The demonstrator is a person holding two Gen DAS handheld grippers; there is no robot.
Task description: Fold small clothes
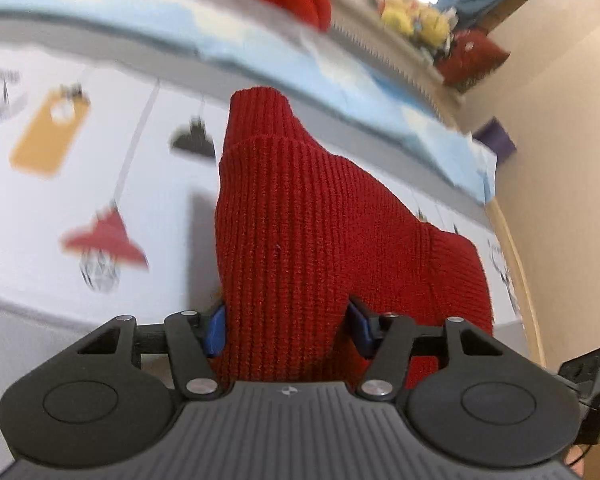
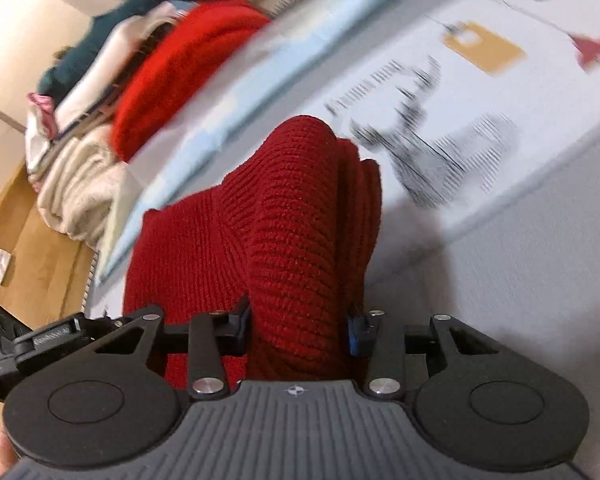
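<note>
A dark red ribbed knit garment (image 1: 300, 232) fills the middle of the left wrist view. My left gripper (image 1: 286, 326) is shut on a bunched part of it, and the cloth rises between the blue pads (image 1: 217, 330). In the right wrist view the same red knit garment (image 2: 288, 232) is bunched between the fingers of my right gripper (image 2: 300, 328), which is shut on it. The garment hangs lifted above a white printed sheet (image 1: 60, 200). The fingertips are hidden by the cloth.
The white sheet (image 2: 480, 92) carries lamp and tag prints, with a light blue cloth (image 1: 260, 40) beyond it. A pile of folded clothes with a bright red piece (image 2: 172, 68) lies at the far edge. Stuffed toys (image 1: 416, 20) and a red cushion (image 1: 472, 60) sit by the beige wall.
</note>
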